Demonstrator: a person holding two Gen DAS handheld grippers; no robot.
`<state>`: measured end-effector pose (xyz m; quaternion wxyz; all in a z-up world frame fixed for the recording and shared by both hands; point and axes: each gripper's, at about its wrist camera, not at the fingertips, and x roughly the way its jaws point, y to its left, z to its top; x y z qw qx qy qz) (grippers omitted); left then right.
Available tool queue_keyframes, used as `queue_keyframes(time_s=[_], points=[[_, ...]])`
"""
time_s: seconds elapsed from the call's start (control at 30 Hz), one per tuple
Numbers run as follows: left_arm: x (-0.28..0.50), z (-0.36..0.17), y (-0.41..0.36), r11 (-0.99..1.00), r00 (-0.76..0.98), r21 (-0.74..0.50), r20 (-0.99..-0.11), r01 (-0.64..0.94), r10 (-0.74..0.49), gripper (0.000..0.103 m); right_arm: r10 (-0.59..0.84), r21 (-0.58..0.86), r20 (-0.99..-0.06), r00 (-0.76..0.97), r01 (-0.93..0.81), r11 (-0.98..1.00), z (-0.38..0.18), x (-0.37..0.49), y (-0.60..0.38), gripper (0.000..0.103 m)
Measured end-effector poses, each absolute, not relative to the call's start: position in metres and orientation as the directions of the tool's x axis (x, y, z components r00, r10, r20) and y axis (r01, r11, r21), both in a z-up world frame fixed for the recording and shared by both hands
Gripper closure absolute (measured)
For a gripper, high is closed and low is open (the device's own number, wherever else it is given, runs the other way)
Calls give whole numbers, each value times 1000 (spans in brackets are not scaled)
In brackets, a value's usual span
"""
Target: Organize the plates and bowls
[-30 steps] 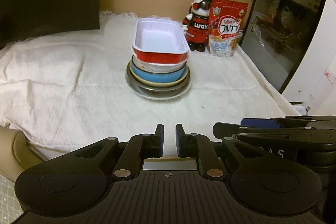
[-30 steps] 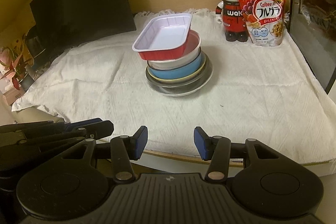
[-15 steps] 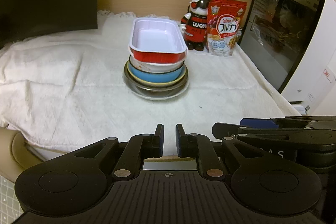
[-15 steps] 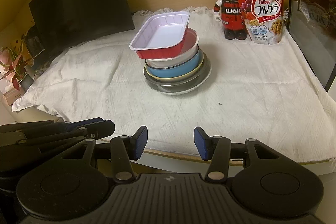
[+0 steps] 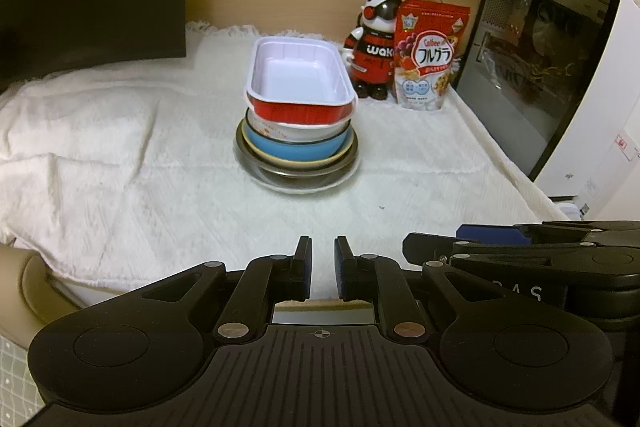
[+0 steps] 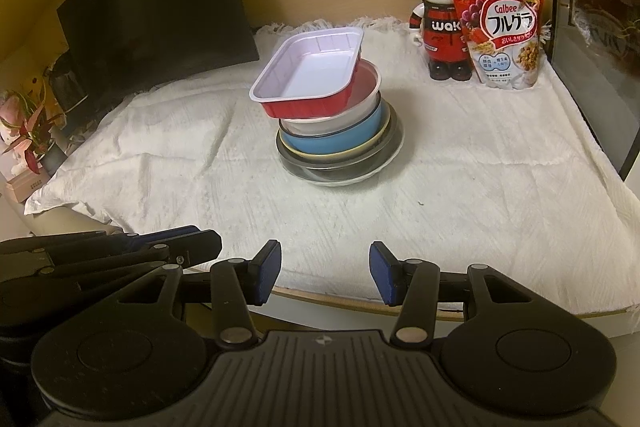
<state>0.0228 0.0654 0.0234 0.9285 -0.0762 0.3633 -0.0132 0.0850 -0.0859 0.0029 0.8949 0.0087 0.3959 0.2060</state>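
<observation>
In the middle of the white cloth (image 5: 120, 155) stands one stack of dishes. A red foil tray (image 5: 300, 113) (image 6: 308, 105) with a white inside lies crooked on top. Under it are a white bowl (image 5: 292, 131), a blue bowl (image 5: 288, 147) (image 6: 336, 143), a cream dish, a metal dish and a white plate (image 5: 308, 186) (image 6: 344, 181) at the bottom. My left gripper (image 5: 322, 267) hangs shut at the near table edge, nothing between its pads. Beside it, my right gripper (image 6: 325, 277) stands open and empty. Both are well short of the stack.
A panda figurine (image 5: 374, 47) (image 6: 440, 27) and a red cereal bag (image 5: 430, 55) (image 6: 502, 23) stand at the back right. A white oven with a dark door (image 5: 540, 67) borders the right side. A black screen (image 6: 148, 11) sits back left, a potted plant (image 6: 28, 131) far left.
</observation>
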Motion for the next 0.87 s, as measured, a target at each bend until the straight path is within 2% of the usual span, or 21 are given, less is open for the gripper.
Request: queue_keyframes(time_s=[0.87], points=[[23, 18, 73, 979, 732, -195, -676, -63, -87, 88, 373, 166, -714, 593, -374, 912, 2, 88, -83, 54]])
